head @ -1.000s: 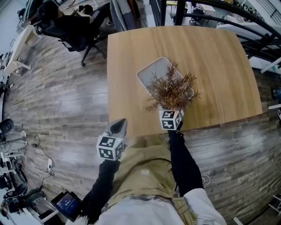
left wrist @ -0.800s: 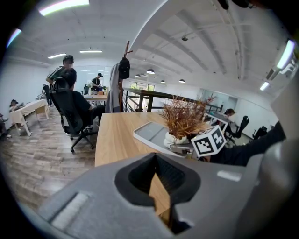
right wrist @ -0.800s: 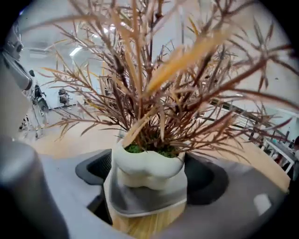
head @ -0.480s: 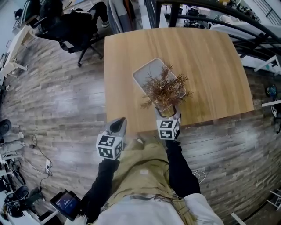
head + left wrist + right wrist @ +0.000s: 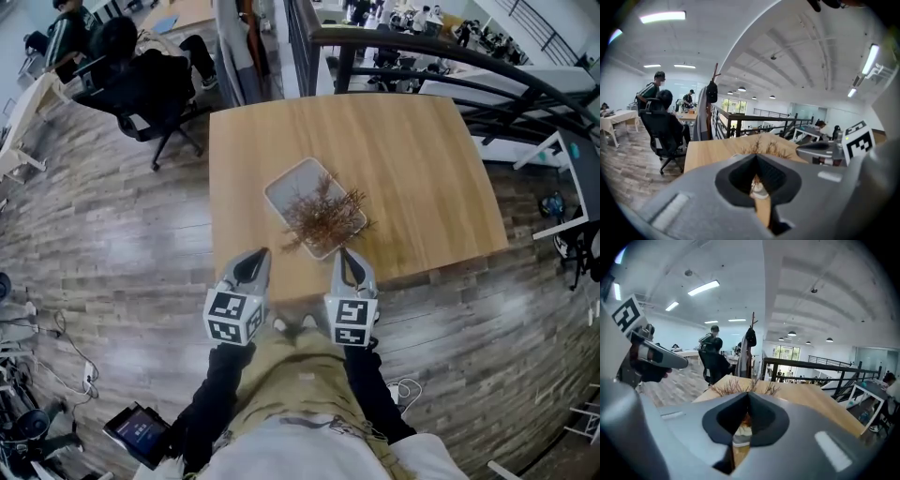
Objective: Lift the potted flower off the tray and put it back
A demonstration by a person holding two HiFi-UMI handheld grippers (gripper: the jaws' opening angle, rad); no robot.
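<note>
The potted flower (image 5: 323, 217) stands on the tray (image 5: 289, 185). We hold the right hand-held gripper (image 5: 347, 264), just closed on nothing, and the left hand-held gripper (image 5: 257, 262), also closed and empty, well clear of it.

Brown, dried-looking sprigs of the potted flower (image 5: 323, 217) spread over a white tray (image 5: 284, 187) on a pale, honey-coloured wood-grain table (image 5: 422, 169). The left gripper (image 5: 255, 259) and right gripper (image 5: 346, 258) are silver-grey, each bearing black-and-white square markers. The floor (image 5: 112, 244) shows grey-brown planks. The person's sleeves (image 5: 217, 394) are black, the trousers (image 5: 300, 361) khaki.
</note>
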